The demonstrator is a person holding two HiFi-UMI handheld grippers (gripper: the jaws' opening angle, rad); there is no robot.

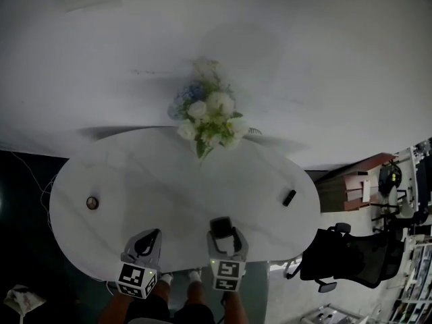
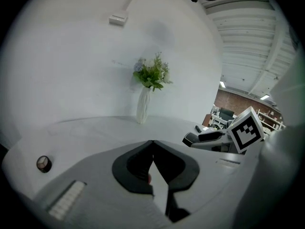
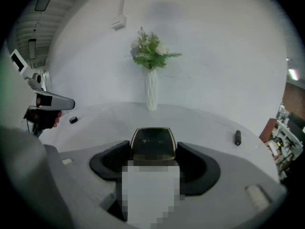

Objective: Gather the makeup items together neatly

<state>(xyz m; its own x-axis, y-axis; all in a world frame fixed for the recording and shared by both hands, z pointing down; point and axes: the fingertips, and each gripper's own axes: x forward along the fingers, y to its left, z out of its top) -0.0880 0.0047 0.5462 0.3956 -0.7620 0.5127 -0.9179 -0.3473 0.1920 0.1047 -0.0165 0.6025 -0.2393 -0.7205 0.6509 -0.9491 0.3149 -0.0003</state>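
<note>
While the person stands at the front of the white table [image 1: 169,174], the right gripper [image 1: 225,236] has its jaws closed on a dark flat case [image 3: 152,142] with a gold rim, near the table's front edge. The left gripper [image 1: 147,241] has its jaws pressed together at the tips, with nothing in them. A small round pot [image 1: 92,202] sits far off on the left side, and a black tube [image 1: 289,197] lies far off on the right. A vase of flowers [image 1: 209,117] stands at the back. I think the gathering is only at its start. Next, the case needs one spot to go down, and the pot and tube must come beside it.
</note>
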